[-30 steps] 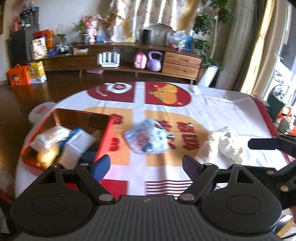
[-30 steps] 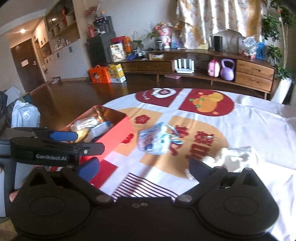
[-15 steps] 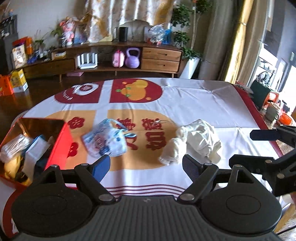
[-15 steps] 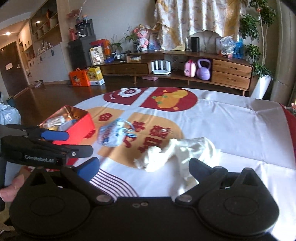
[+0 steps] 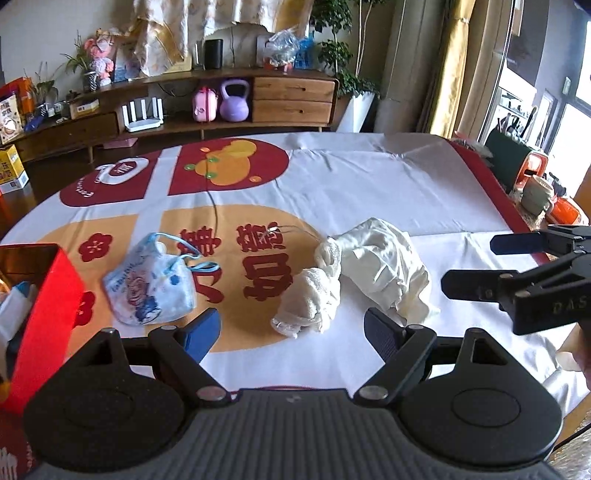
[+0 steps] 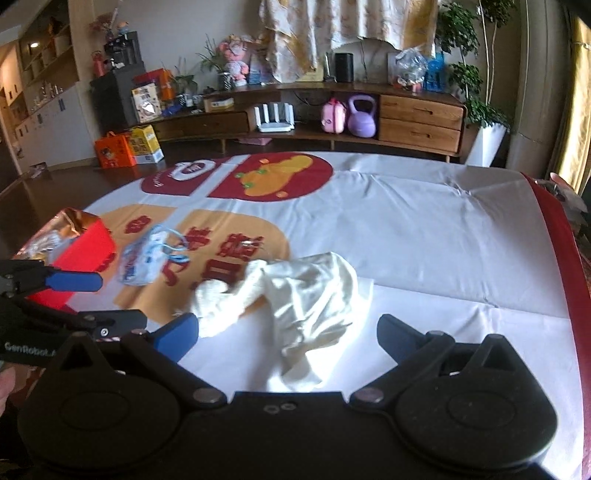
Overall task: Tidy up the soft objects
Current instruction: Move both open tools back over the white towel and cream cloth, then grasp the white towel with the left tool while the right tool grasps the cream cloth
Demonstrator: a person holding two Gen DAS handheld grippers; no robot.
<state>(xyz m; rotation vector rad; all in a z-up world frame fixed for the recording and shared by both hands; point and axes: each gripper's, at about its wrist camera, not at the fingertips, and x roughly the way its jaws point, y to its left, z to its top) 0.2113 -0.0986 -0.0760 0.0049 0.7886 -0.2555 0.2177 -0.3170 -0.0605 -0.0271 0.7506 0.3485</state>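
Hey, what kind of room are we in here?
Most likely a home living room. A low wooden sideboard holds a router, a purple kettlebell and toys, patterned curtains hang behind it, and a potted plant stands at its end.

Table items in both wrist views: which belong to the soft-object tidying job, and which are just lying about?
Belongs to the job:
crumpled white cloth garment
rolled white terry towel
blue-printed child's face mask
open red box, already holding soft items

Just lying about:
purple kettlebell
pink toy case
white router
patterned tablecloth
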